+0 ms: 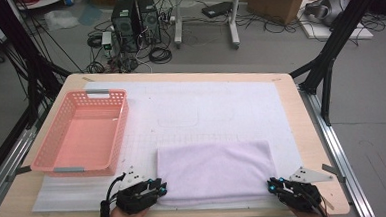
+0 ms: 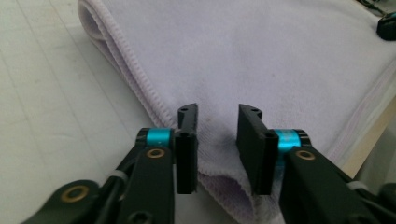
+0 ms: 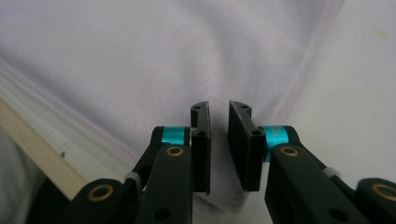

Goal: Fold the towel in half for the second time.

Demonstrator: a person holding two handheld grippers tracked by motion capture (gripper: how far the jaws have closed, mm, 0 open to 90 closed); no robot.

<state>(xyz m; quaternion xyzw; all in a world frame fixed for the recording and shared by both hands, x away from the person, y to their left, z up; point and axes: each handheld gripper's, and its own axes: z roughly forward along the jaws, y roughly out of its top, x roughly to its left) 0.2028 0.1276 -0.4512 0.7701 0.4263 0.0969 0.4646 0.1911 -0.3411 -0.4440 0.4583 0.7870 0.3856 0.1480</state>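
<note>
A folded lilac towel (image 1: 215,171) lies flat on the white mat at the table's near edge. My left gripper (image 1: 157,187) sits at the towel's near left corner. In the left gripper view its jaws (image 2: 217,140) stand a little apart over that corner (image 2: 219,184), with fabric showing in the gap and not pinched. My right gripper (image 1: 272,185) rests at the near right corner. In the right gripper view its jaws (image 3: 218,140) are nearly together, with towel (image 3: 154,60) fabric filling the narrow slot between the pads.
A pink plastic basket (image 1: 118,137) stands at the left of the table, holding nothing. The white mat (image 1: 206,108) covers most of the wooden tabletop. The table's near edge (image 3: 32,149) runs just behind both grippers. Cables, computer towers and boxes lie on the floor beyond.
</note>
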